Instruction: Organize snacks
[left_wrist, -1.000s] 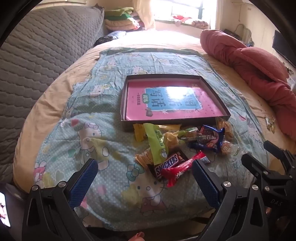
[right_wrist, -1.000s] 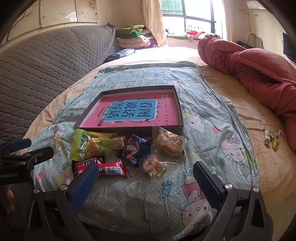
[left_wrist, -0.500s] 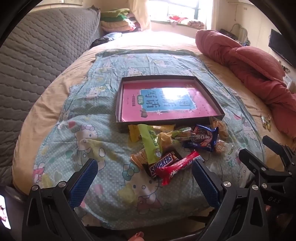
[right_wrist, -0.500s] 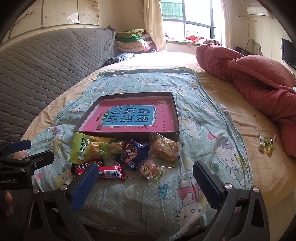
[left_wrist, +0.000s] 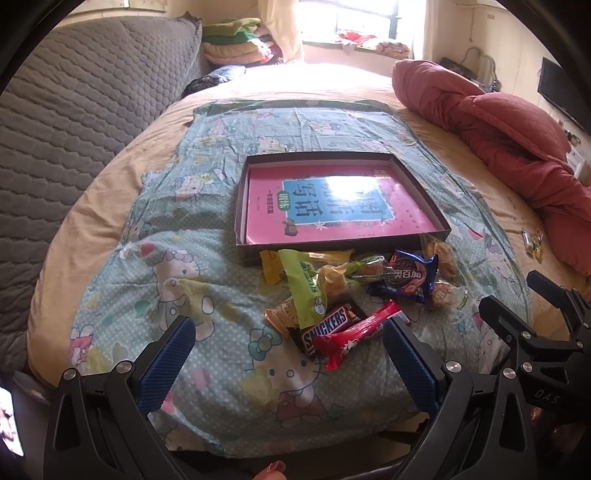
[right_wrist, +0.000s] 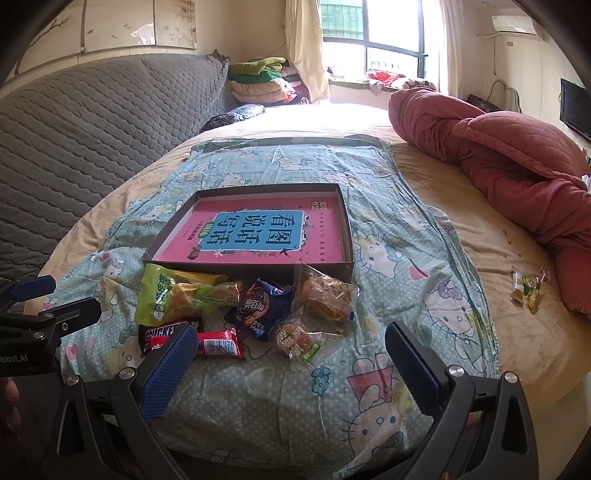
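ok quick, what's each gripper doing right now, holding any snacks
Left gripper: open, holding nothing, above the Snickers bar.
Right gripper: open, holding nothing.

Shallow dark cardboard box tray open, flat on bed, pink booklet inside. Snack pile touching its 6 o'clock wall: green crinkly bag, brown Snickers bar, red wrapped bar, blue biscuit packet, clear-wrapped pastries.

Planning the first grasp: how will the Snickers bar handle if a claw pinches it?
The Snickers bar probably stays stiff, keeping its flat shape. Its glossy wrapper may slip. The red snack overlapping it will likely shift too.
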